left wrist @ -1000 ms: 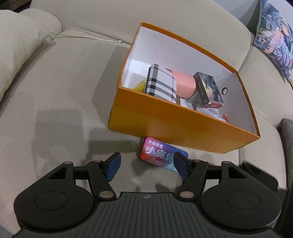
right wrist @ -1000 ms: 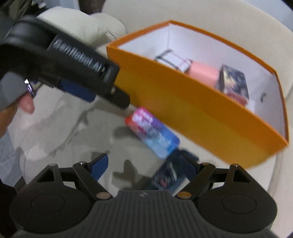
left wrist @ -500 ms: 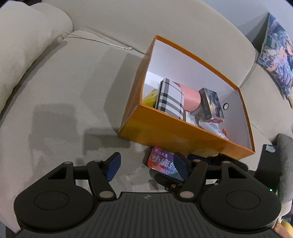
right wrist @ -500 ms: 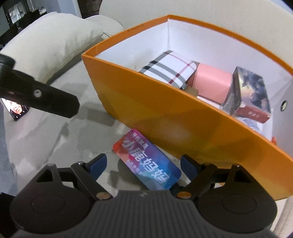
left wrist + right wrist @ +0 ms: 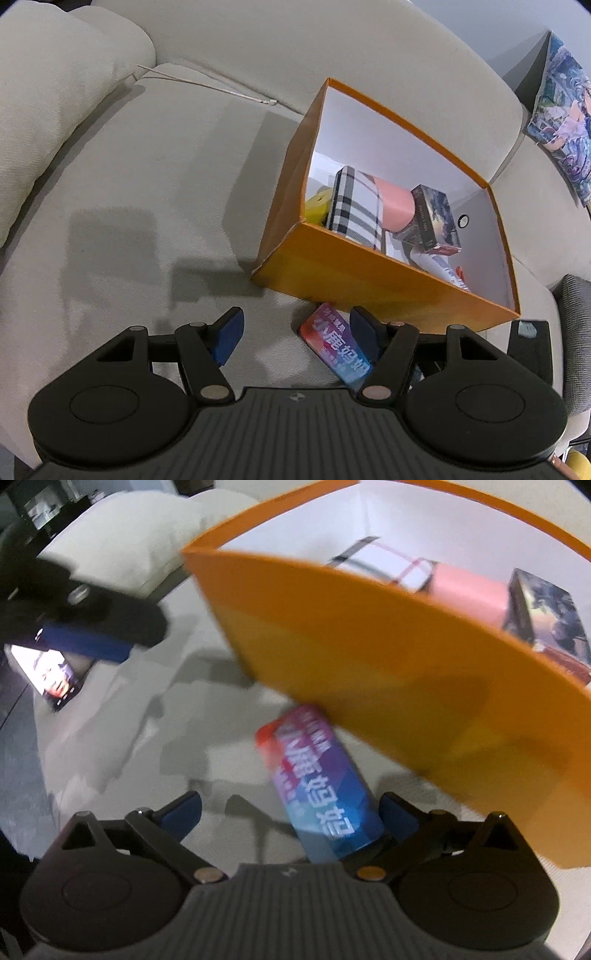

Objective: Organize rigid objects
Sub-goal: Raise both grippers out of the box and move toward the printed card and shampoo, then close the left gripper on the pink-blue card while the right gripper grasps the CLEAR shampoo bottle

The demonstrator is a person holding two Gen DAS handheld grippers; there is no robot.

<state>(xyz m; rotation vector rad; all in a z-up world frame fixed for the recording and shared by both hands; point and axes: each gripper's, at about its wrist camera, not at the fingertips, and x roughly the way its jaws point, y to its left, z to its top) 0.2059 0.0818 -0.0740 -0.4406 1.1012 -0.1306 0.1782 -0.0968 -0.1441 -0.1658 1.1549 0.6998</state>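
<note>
beside the orange box [image 5: 388, 672], right gripper [image 5: 290, 812], jaws just spread wide, straddles the colourful carton [image 5: 317, 786]; closing could jam it against the box wall.

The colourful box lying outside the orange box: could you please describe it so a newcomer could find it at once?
On the beige sofa stands an open orange box. The colourful box lies flat on the cushion against its near wall. Its red-to-blue gradient with large white characters marks it out, and it alone lies outside.
</note>
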